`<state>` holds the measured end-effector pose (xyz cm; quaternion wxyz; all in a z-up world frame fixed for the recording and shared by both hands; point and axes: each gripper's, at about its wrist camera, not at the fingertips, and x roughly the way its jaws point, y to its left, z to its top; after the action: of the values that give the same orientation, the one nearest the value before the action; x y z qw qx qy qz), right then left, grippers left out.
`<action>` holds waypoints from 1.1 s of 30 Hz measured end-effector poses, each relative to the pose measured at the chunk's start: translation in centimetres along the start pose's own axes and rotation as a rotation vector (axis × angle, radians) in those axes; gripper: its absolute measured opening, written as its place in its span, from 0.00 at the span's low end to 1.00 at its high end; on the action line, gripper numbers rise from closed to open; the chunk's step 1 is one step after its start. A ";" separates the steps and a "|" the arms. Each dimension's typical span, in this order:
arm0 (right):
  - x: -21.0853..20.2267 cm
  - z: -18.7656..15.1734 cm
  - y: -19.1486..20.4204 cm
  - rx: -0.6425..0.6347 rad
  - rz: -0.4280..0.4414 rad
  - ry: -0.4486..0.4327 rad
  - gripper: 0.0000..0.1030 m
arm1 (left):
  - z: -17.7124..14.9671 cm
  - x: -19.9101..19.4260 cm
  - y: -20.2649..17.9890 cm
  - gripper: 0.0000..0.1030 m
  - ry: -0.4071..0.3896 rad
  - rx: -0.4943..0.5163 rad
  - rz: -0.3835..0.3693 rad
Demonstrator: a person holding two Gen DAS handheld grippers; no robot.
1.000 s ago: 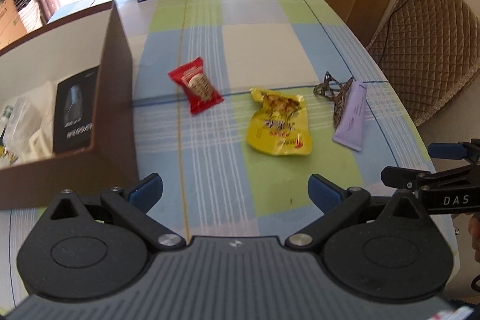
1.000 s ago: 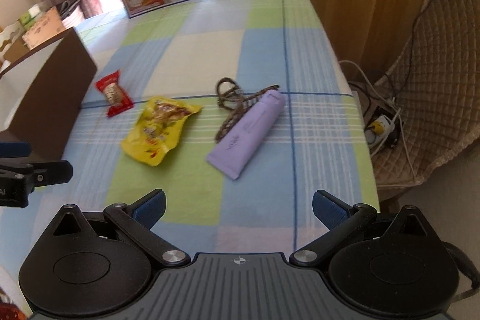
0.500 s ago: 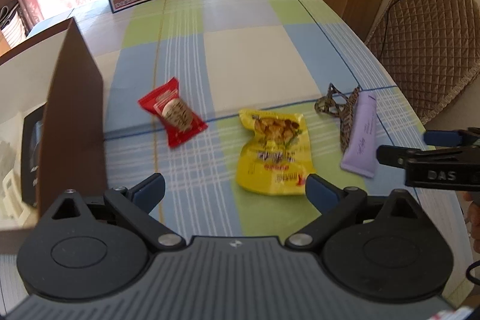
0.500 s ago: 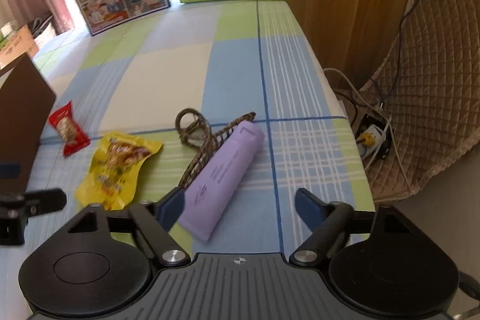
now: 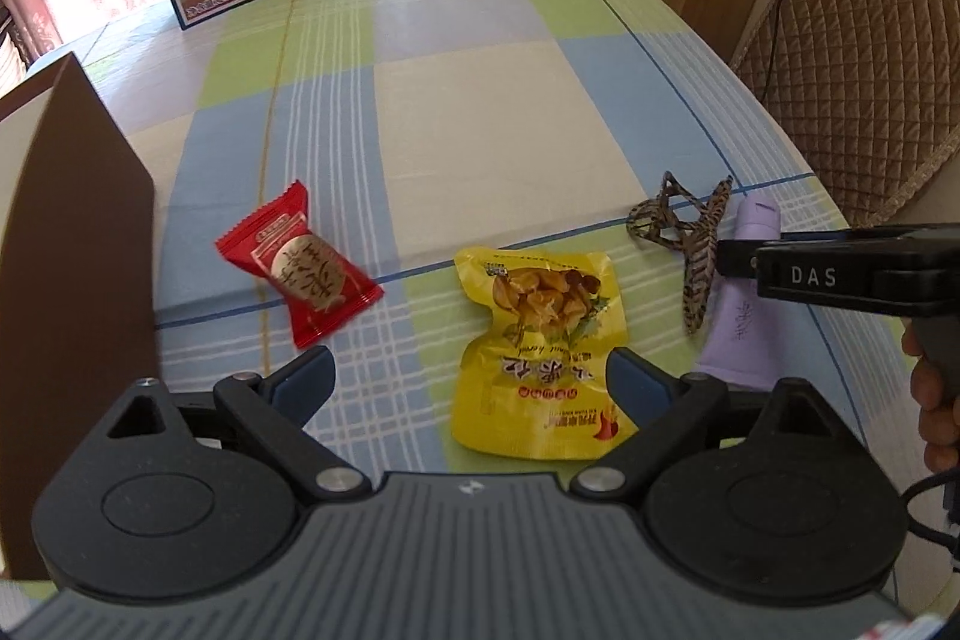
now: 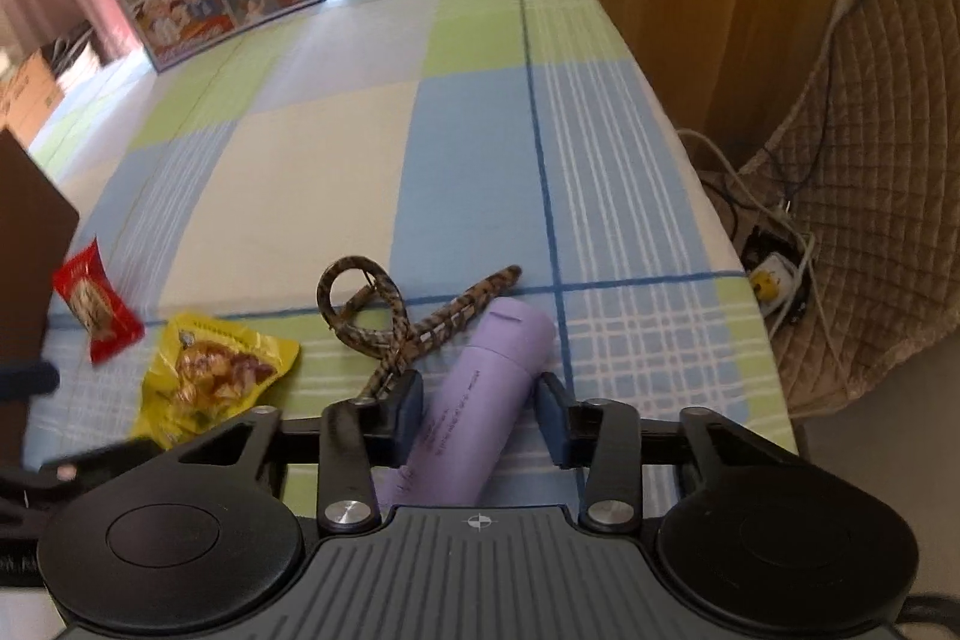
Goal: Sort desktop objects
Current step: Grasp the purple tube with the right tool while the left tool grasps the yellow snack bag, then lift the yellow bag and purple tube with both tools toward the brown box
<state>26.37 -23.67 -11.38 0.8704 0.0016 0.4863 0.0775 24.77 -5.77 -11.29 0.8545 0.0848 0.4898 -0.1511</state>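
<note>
Left wrist view takes in the table (image 5: 480, 112) first, a broad top under a smooth checked cloth of blue, green and cream, with a tall brown box (image 5: 72, 268) standing at its left edge, likely where the sorted things go. Next in size, the left hand-held gripper (image 5: 468, 376) hangs wide apart just above the yellow snack pouch (image 5: 534, 358), a crinkled, glossy foil bag lying flat; nothing is between its pads yet, and its line suggests that pouch is its target. Over to the right wrist view, where the right hand-held gripper (image 6: 480, 415) is closing with the purple tube (image 6: 480, 400) between its 2 pads; the pads look just beside the tube's sides, and I can't see them pressing. That tube is matte, rounded and soft-looking, lying slantwise on the cloth, so a grip across its width should suit it. Touching its left side lies the hair clip (image 6: 408, 322), a hard, leopard-patterned claw with a looped end. Smallest of all, the red candy packet (image 5: 300, 268), shiny with crimped ends, sits near the box.
</note>
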 end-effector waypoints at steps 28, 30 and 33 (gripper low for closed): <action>-0.9 -2.0 -1.4 -0.097 0.024 -0.023 0.28 | 0.8 4.7 -2.8 0.72 0.027 0.036 -0.026; -0.9 -2.1 -1.3 -0.112 0.020 -0.025 0.29 | 0.6 4.4 -2.9 0.66 0.017 0.049 -0.032; -0.8 -2.4 -0.9 -0.146 0.005 -0.030 0.29 | 0.0 4.0 -2.6 0.66 0.018 0.049 -0.035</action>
<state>24.00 -24.81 -12.02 0.8751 -0.0597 0.4662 0.1150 25.76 -8.94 -14.79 0.8450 0.0987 0.4948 -0.1772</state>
